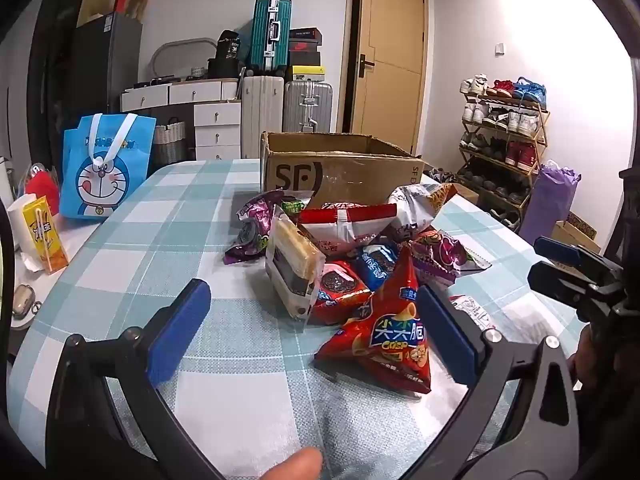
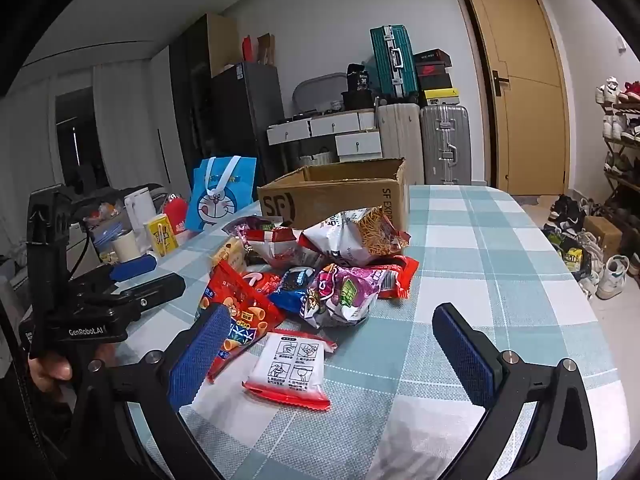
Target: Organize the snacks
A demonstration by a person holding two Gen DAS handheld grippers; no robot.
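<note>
Blue-and-white checked cloth covers the table (image 1: 168,216), and on it a heap of snack packets lies just in front of an open cardboard box (image 1: 340,168) printed with "SF". The box stands at the far side of the table, its flaps up.

The left gripper (image 1: 316,328) hovers low over the near part of the cloth with its blue-padded fingers spread wide and nothing between them. Its right pad (image 1: 448,340) sits just beside a red crisp bag (image 1: 384,344), the nearest packet of the heap; whether pad and bag touch cannot be told. Behind that bag a clear-wrapped wafer pack (image 1: 296,264) stands tilted, with a blue cookie packet (image 1: 376,264) and purple packets (image 1: 440,256) to its right, and a large white-and-red bag (image 1: 344,224) against the box.

The right gripper (image 2: 332,348) is likewise wide open and holds nothing. A flat white sachet with red edges (image 2: 292,368) lies on the cloth between its fingers, apart from both pads, near the right side of the heap. A noodle-snack bag (image 2: 360,236) rests on top of the pile by the box corner.

At the far left of the table stand a blue cartoon tote bag (image 1: 104,168) and a yellow drink carton (image 1: 42,232).
</note>
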